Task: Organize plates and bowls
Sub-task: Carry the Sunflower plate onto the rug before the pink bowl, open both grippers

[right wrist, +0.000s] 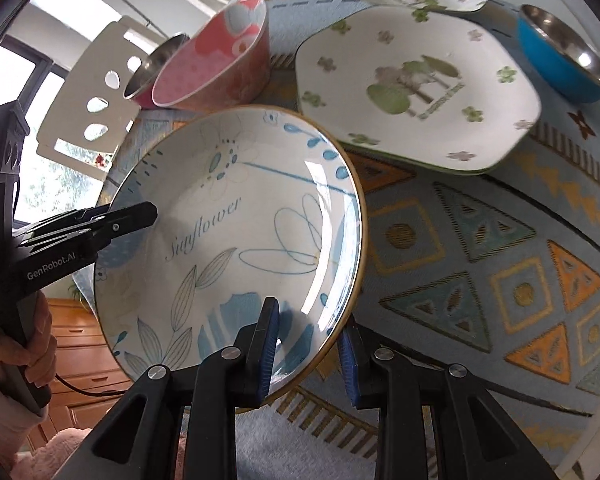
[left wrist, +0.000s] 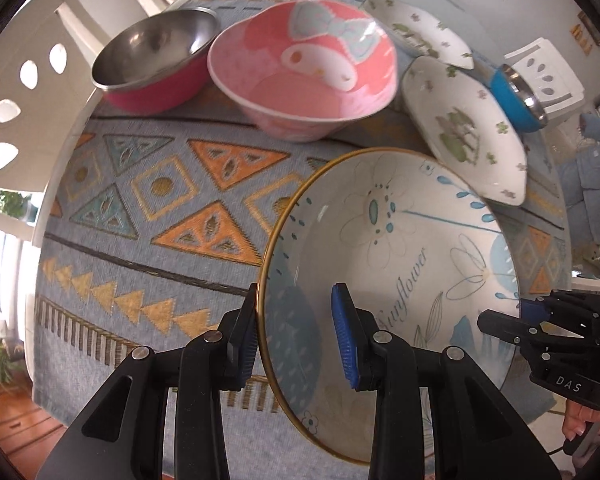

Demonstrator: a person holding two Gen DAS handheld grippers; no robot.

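A round white plate [left wrist: 400, 248] with a gold rim, blue flowers and the word "Sunflower" is held between both grippers over the patterned tablecloth. My left gripper [left wrist: 296, 320] is shut on its left rim, one blue pad inside and one outside. My right gripper [right wrist: 308, 332] is shut on the opposite rim of the same plate [right wrist: 240, 220]. Each gripper shows in the other view, at the plate's far edge: the right one [left wrist: 516, 320], the left one [right wrist: 140, 216]. Whether the plate touches the cloth is hidden.
Behind the plate stand a pink cartoon bowl [left wrist: 304, 68], a steel bowl with a pink outside [left wrist: 156, 52], two white hexagonal plates with green trees [left wrist: 464, 128] [left wrist: 420, 32] and a blue steel bowl [left wrist: 516, 92]. White chairs [left wrist: 20, 80] ring the round table [left wrist: 160, 200].
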